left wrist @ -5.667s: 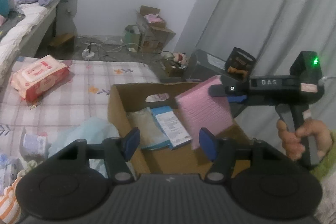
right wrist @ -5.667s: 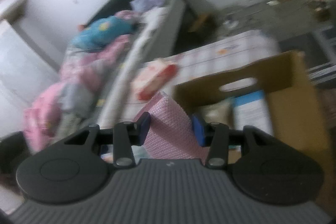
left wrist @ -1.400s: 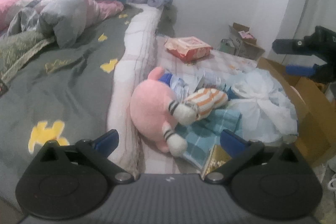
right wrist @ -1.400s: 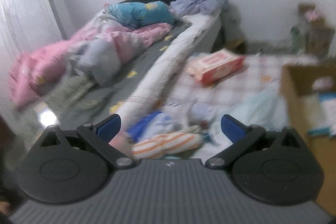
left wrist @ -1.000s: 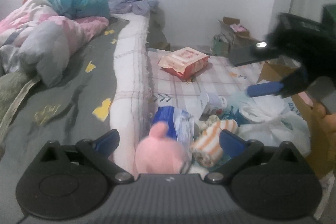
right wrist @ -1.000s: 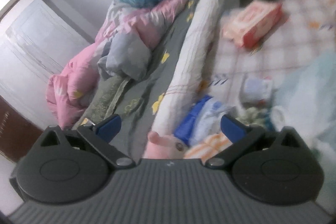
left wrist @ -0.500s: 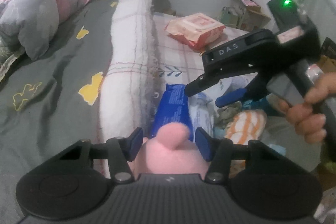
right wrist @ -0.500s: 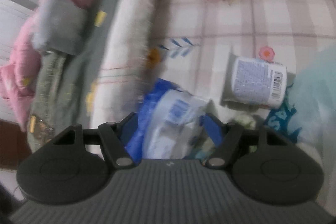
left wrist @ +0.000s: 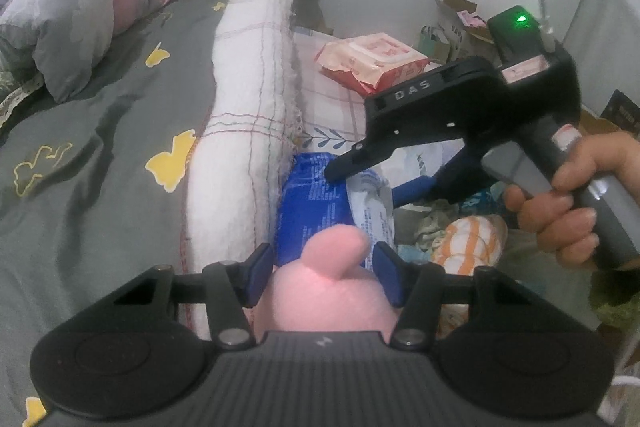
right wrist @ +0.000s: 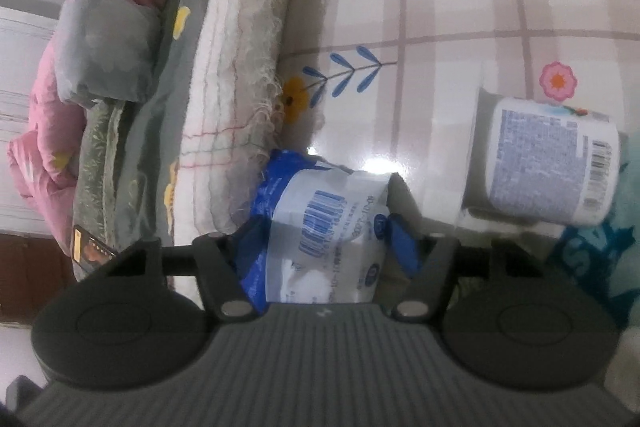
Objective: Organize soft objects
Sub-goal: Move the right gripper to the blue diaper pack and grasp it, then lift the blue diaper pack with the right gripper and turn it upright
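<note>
Left gripper jaws clamped on pink plush toy, right gripper jaws squeezing blue-and-white tissue pack, both on the bed

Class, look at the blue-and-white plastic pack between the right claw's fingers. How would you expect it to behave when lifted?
The blue-and-white pack is wrinkled film, so it probably squashes under the right claw rather than staying rigid. Its glossy wrapper may slip. It looks soft-filled, so likely light for its size.
</note>
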